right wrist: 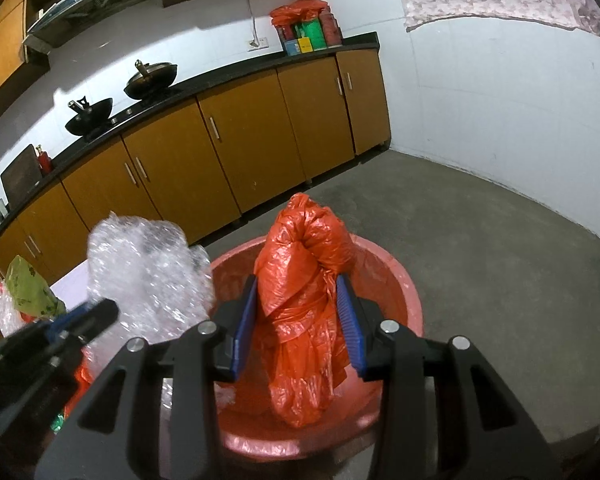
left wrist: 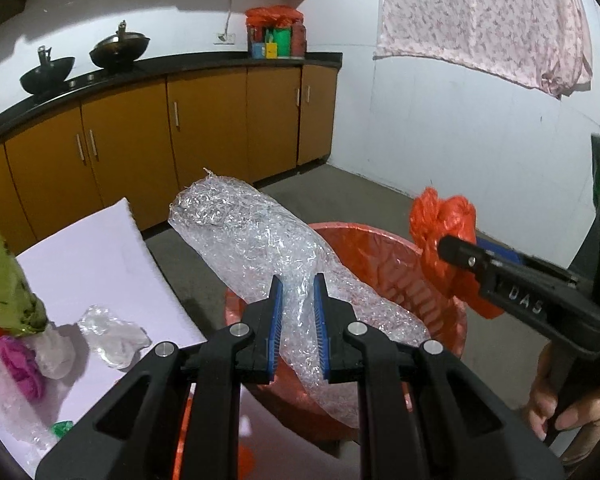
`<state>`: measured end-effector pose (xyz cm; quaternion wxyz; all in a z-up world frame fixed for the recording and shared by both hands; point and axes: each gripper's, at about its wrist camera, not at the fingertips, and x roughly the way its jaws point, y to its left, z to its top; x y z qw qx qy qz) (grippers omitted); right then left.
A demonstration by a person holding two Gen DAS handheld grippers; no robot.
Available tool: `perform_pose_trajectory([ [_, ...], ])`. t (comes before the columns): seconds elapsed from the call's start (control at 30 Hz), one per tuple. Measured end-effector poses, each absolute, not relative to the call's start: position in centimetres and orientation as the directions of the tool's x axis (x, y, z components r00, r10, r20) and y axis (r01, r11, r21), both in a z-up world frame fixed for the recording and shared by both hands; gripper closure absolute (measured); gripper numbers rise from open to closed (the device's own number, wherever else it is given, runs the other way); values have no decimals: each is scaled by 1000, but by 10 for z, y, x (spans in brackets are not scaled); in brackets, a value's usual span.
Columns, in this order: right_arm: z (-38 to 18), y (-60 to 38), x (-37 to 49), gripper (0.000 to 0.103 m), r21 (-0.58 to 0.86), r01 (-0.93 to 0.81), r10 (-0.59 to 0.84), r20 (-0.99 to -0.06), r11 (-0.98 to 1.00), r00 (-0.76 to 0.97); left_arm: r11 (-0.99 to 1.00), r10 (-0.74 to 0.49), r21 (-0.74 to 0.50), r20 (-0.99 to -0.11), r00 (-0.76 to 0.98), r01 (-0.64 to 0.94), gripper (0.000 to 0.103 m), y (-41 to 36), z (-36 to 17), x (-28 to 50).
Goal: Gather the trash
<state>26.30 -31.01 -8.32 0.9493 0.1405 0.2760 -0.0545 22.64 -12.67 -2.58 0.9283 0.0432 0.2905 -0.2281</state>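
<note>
My left gripper (left wrist: 298,286) is shut on a crumpled sheet of clear bubble wrap (left wrist: 260,248) and holds it above the red-lined trash bin (left wrist: 380,252). My right gripper (right wrist: 300,292) is shut on a crumpled orange plastic bag (right wrist: 304,280) and holds it over the same bin (right wrist: 400,292). The bubble wrap also shows in the right wrist view (right wrist: 148,276), and the orange bag in the left wrist view (left wrist: 440,220).
A white table (left wrist: 92,248) on the left carries more trash: a green wrapper (left wrist: 4,280), clear plastic (left wrist: 112,336), a pink piece (left wrist: 20,364). Brown kitchen cabinets (left wrist: 204,120) with woks (left wrist: 118,50) stand behind. Grey floor (right wrist: 500,260) lies to the right.
</note>
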Motion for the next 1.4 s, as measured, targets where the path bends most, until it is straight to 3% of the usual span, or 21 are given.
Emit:
perform_pose_trajectory([
  [0.13, -81, -315, 269, 57, 267, 170, -3, -528, 949, 849, 881, -408, -49, -579, 705, 470, 87, -132, -30, 230],
  [0.2, -79, -319, 271, 51, 295, 163, 14, -518, 941, 855, 880, -404, -39, -585, 703, 473, 81, -133, -32, 231],
  [0.27, -77, -323, 270, 44, 311, 163, 20, -511, 936, 860, 883, -399, -39, -586, 705, 467, 54, -133, -33, 231],
  [0.3, -76, -324, 270, 41, 313, 165, 18, -508, 935, 861, 887, -397, -43, -582, 710, 460, 52, -130, -32, 230],
  [0.7, -73, -312, 243, 38, 283, 146, 18, -507, 948, 862, 938, -327, -83, -528, 783, 336, 43, -82, -8, 207],
  [1.0, -70, -232, 227, 38, 260, -54, 184, -510, 964, 840, 992, -116, -10, -442, 890, 124, 28, -9, 1, 149],
  [1.2, -89, -171, 231, 38, 276, -157, 292, -563, 948, 773, 999, 54, 22, -468, 882, -50, 21, 55, -19, 128],
  [1.4, -100, -123, 241, 38, 251, -215, 326, -602, 944, 729, 992, 112, 6, -520, 847, -128, 19, 95, -41, 120],
])
